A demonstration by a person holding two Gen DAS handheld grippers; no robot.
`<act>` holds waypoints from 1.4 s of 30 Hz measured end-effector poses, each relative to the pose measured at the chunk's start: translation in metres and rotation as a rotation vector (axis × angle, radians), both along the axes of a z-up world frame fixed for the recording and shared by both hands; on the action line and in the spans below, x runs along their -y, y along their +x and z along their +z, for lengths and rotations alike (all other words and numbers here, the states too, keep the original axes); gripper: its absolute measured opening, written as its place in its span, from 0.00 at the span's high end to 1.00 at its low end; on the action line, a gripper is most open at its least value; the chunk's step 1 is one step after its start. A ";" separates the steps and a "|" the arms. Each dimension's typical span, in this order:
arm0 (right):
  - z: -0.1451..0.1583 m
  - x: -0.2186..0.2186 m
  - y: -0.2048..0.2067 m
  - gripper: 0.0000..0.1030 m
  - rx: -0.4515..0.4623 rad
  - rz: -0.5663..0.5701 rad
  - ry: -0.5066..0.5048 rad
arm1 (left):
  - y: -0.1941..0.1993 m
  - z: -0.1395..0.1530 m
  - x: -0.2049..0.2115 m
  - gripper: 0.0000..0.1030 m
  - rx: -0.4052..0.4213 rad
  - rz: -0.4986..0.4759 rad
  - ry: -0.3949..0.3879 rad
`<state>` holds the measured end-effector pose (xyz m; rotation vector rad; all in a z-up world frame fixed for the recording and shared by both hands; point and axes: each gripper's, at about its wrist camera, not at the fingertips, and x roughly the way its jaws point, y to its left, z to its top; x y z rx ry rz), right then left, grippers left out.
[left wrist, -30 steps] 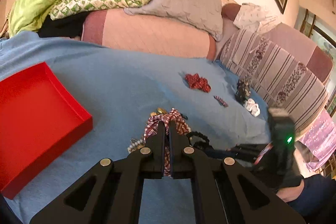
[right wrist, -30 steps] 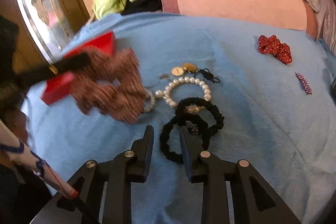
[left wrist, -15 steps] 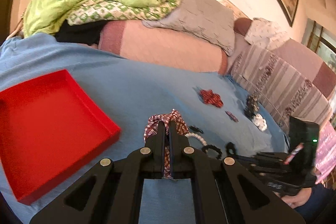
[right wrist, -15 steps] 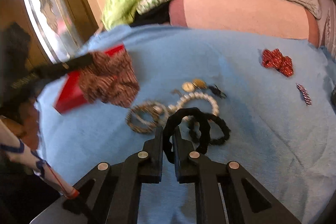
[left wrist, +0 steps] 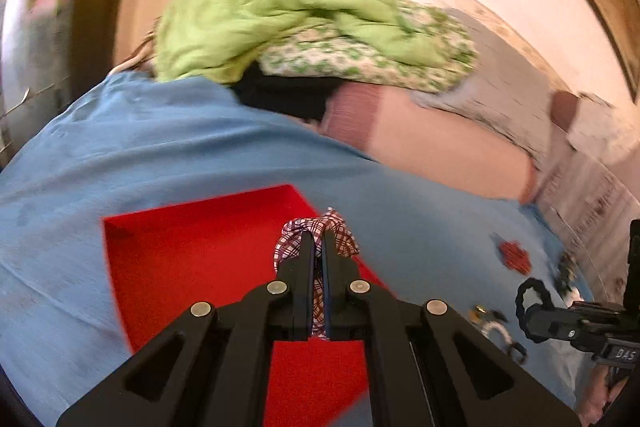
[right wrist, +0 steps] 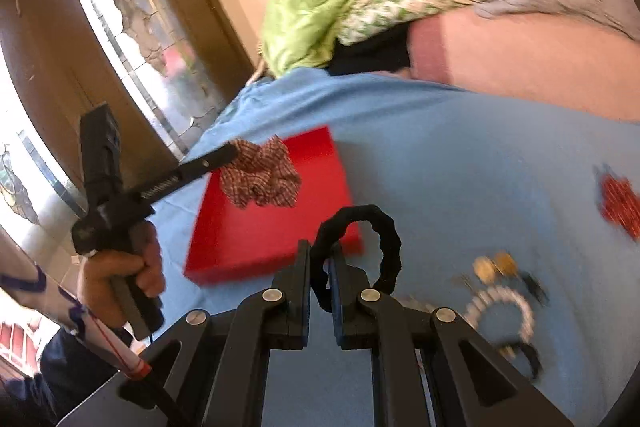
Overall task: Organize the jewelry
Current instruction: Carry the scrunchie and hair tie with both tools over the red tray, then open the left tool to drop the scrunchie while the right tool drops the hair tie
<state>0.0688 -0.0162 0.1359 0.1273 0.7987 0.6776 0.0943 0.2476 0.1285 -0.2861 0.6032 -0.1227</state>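
My left gripper (left wrist: 316, 243) is shut on a red plaid scrunchie (left wrist: 340, 235) and holds it above the red tray (left wrist: 192, 251). From the right wrist view the left gripper (right wrist: 232, 151) hangs the scrunchie (right wrist: 260, 179) over the tray (right wrist: 256, 235). My right gripper (right wrist: 320, 255) is shut on a black scrunchie (right wrist: 384, 231), lifted above the blue sheet near the tray's corner; it also shows in the left wrist view (left wrist: 524, 299). A pearl bracelet (right wrist: 500, 311), gold earrings (right wrist: 492, 263) and another black scrunchie (right wrist: 528, 355) lie on the sheet.
A red hair bow (right wrist: 620, 203) lies on the blue sheet (right wrist: 460, 147) at the right. A green quilt (left wrist: 280, 15) and pillows (left wrist: 440, 143) are piled at the back. A door with glass (right wrist: 132, 39) stands at the left.
My left gripper has carried the plaid scrunchie left, from beside the tray to over it. My right gripper closed on the black scrunchie, lifted it and moved toward the tray.
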 end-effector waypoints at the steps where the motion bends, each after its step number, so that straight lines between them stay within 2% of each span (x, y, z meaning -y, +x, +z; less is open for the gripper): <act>1: 0.001 -0.013 0.010 0.91 -0.003 0.009 0.000 | 0.006 -0.002 -0.010 0.97 -0.010 0.022 -0.001; 5: -0.002 -0.061 0.053 0.91 -0.036 0.035 -0.002 | 0.023 -0.014 -0.035 0.97 -0.041 0.068 0.003; 12: -0.043 -0.132 0.125 0.91 -0.134 0.047 -0.039 | 0.041 -0.034 -0.068 0.97 -0.093 0.131 -0.016; 19: -0.075 -0.170 0.163 0.91 -0.187 0.029 -0.074 | 0.047 -0.049 -0.080 0.97 -0.141 0.165 -0.033; 22: -0.086 -0.180 0.178 0.90 -0.212 0.020 -0.088 | 0.047 -0.049 -0.081 0.97 -0.143 0.184 -0.016; 26: -0.095 -0.183 0.188 0.90 -0.231 -0.003 -0.098 | 0.045 -0.047 -0.089 0.94 -0.135 0.211 -0.034; 27: -0.095 -0.182 0.189 0.89 -0.231 -0.008 -0.097 | 0.044 -0.047 -0.090 0.91 -0.134 0.216 -0.035; 28: -0.095 -0.181 0.191 0.83 -0.236 -0.013 -0.092 | 0.044 -0.046 -0.090 0.87 -0.133 0.220 -0.035; 29: -0.095 -0.179 0.192 0.76 -0.241 -0.018 -0.086 | 0.043 -0.046 -0.091 0.77 -0.129 0.227 -0.035; 30: -0.094 -0.177 0.192 0.61 -0.242 -0.024 -0.078 | 0.042 -0.045 -0.091 0.68 -0.124 0.237 -0.036; 31: -0.093 -0.175 0.191 0.57 -0.237 -0.027 -0.073 | 0.041 -0.044 -0.092 0.66 -0.119 0.244 -0.037; 35: -0.084 -0.167 0.187 0.57 -0.232 -0.028 -0.043 | 0.036 -0.036 -0.092 0.66 -0.102 0.254 -0.034; 39: -0.059 -0.147 0.173 0.57 -0.199 -0.020 0.013 | 0.025 -0.020 -0.091 0.47 -0.049 0.294 -0.038; 42: -0.039 -0.127 0.155 0.57 -0.163 -0.012 0.041 | 0.021 -0.008 -0.081 0.43 -0.020 0.290 -0.025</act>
